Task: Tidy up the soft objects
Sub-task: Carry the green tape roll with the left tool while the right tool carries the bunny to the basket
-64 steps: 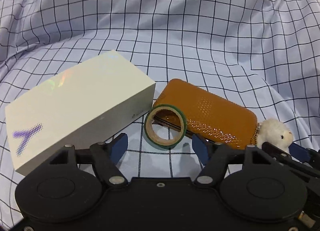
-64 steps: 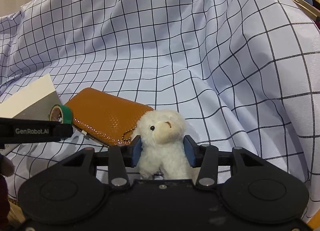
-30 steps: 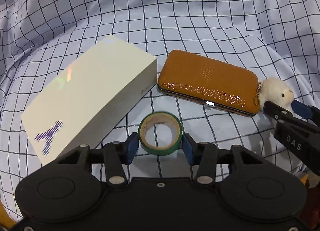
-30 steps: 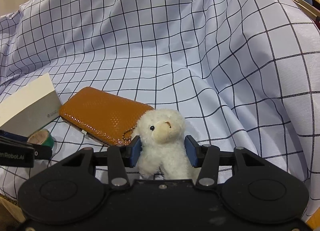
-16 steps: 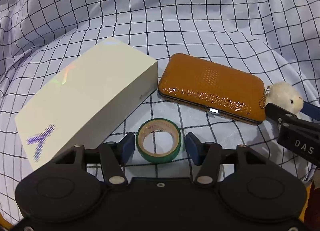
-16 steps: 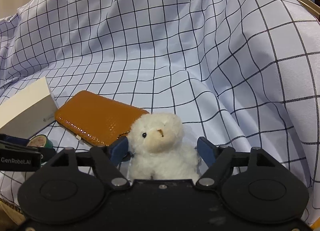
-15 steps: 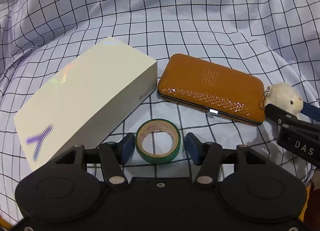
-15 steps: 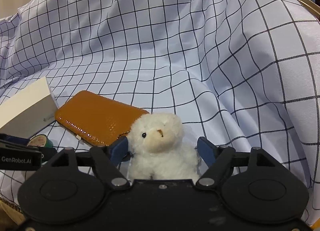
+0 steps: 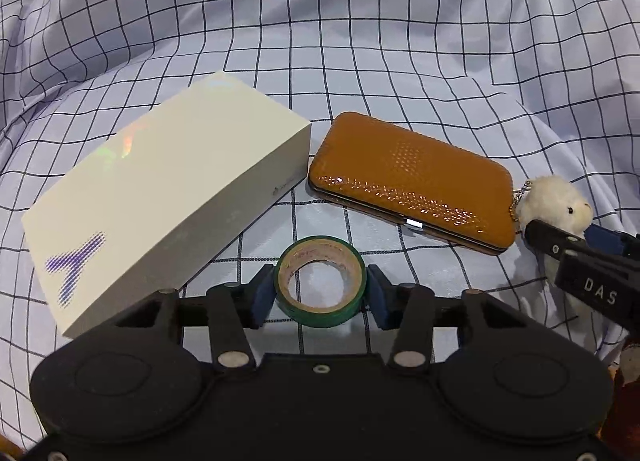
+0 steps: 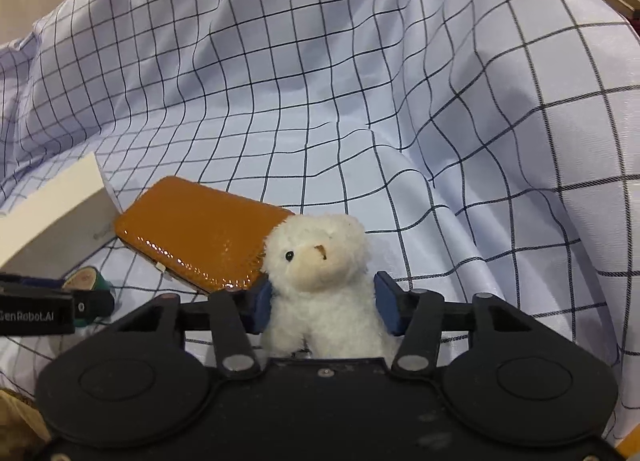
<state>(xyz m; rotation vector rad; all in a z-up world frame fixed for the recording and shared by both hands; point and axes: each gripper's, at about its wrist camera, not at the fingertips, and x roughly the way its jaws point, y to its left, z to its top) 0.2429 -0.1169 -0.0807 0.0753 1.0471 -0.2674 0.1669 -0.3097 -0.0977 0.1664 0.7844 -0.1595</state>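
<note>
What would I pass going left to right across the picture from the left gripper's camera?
White box → green tape roll, clamped in the left hand-held gripper → orange case → white plush lamb, between the right hand-held gripper's closing jaws.

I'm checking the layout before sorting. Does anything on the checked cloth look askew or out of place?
Nothing is spilled or damaged. The checked cloth is heavily rumpled, and the white box and orange case lie at angles to each other. The plush lamb stands upright.
</note>
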